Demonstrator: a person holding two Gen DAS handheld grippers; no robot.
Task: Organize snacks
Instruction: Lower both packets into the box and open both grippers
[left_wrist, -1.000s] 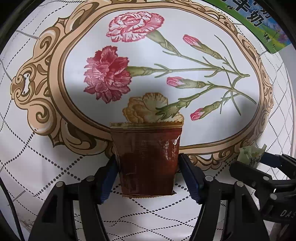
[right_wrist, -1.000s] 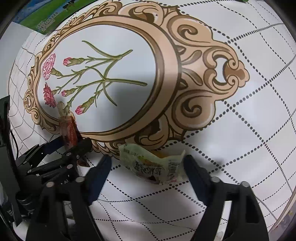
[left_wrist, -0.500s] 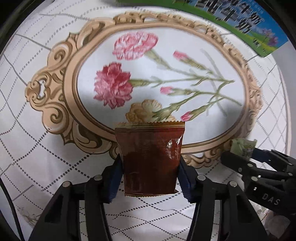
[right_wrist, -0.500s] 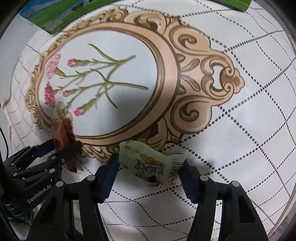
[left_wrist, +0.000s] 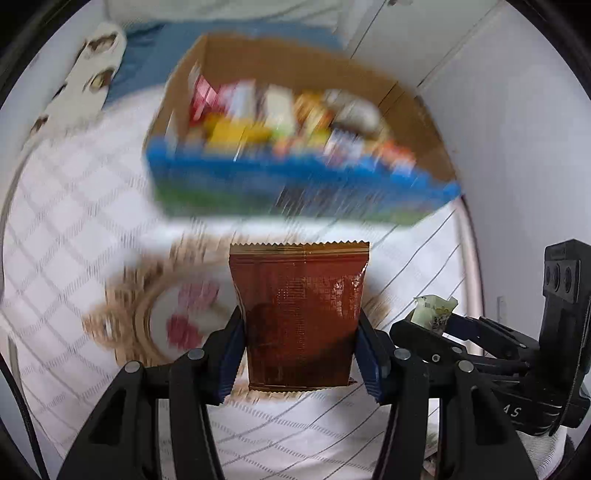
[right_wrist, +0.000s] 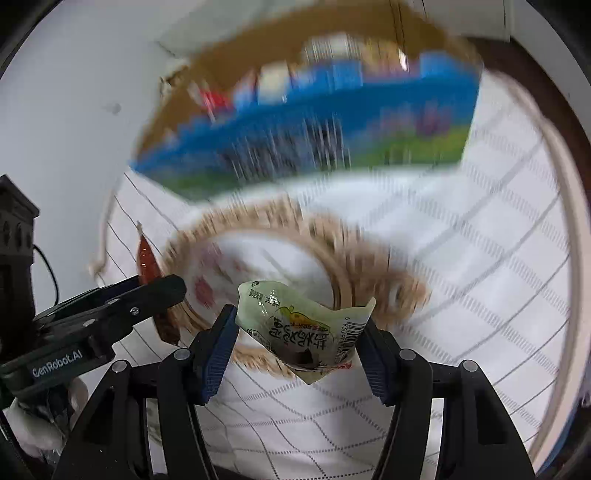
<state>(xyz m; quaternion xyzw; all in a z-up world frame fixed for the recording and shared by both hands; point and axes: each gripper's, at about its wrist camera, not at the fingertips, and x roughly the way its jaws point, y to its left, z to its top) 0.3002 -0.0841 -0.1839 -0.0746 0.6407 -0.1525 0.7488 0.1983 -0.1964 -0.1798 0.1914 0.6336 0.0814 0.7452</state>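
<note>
My left gripper is shut on a brown snack packet, held upright above the table. My right gripper is shut on a pale green snack packet. The green packet also shows in the left wrist view, to the right of the brown one. The brown packet shows edge-on in the right wrist view, at the left. Ahead stands an open cardboard box with a blue and green front, blurred, holding several colourful snacks. It also shows in the right wrist view.
The round table carries a white checked cloth with a gold-framed flower print. A white wall stands to the right of the box. A blue cloth lies behind the box at the left.
Both grippers have lifted and tilted up from looking down at the cloth, each still holding its packet. The snack box has come into view ahead. The views are motion-blurred.
</note>
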